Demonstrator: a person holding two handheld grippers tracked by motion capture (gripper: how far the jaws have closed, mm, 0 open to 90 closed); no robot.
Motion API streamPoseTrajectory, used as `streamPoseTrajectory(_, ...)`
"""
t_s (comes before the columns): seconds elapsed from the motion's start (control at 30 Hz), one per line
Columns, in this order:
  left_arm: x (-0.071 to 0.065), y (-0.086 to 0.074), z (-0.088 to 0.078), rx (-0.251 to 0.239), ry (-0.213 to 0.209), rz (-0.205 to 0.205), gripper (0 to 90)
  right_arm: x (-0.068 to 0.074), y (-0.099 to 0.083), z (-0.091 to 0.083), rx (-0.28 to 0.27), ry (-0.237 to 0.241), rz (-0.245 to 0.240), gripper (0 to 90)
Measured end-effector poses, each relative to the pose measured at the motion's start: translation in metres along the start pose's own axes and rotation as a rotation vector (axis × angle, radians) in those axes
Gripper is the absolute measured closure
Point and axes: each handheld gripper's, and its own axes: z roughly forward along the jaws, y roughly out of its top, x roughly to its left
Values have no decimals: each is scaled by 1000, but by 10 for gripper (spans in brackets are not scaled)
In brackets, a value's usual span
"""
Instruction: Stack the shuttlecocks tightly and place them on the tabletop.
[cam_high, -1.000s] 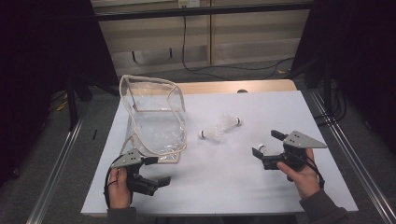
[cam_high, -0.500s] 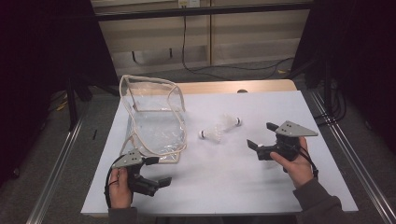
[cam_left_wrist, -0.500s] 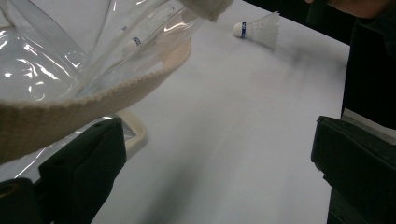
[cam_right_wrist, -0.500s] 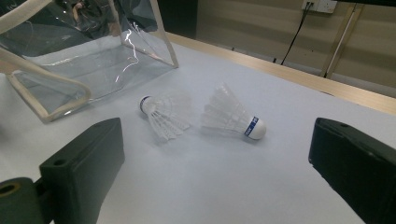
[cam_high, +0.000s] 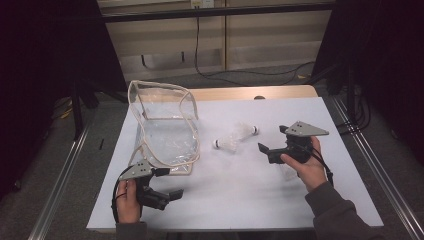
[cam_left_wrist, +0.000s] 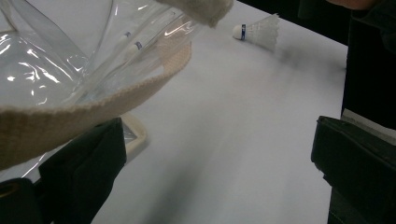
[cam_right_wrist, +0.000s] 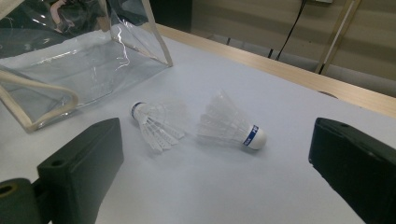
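Two white feathered shuttlecocks with blue-banded cork tips (cam_right_wrist: 196, 123) are laid side by side on the white table top (cam_high: 240, 200), ringed by bare surface. The right gripper (cam_high: 272, 145) is held near them, jaws wide apart. The left gripper (cam_high: 167, 185) is parted beside the cream-edged clear plastic bag (cam_high: 165, 130), whose woven rim overhangs one jaw.
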Motion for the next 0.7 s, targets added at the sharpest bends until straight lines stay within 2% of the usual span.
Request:
streamPoseTrajectory(0.53,0,1,0,2,-1,10,33,1,17,23,43,-17,6,30)
streamPoseTrajectory(0.7,0,1,0,5,1,9,34,2,23,30,58,-27,-9,30)
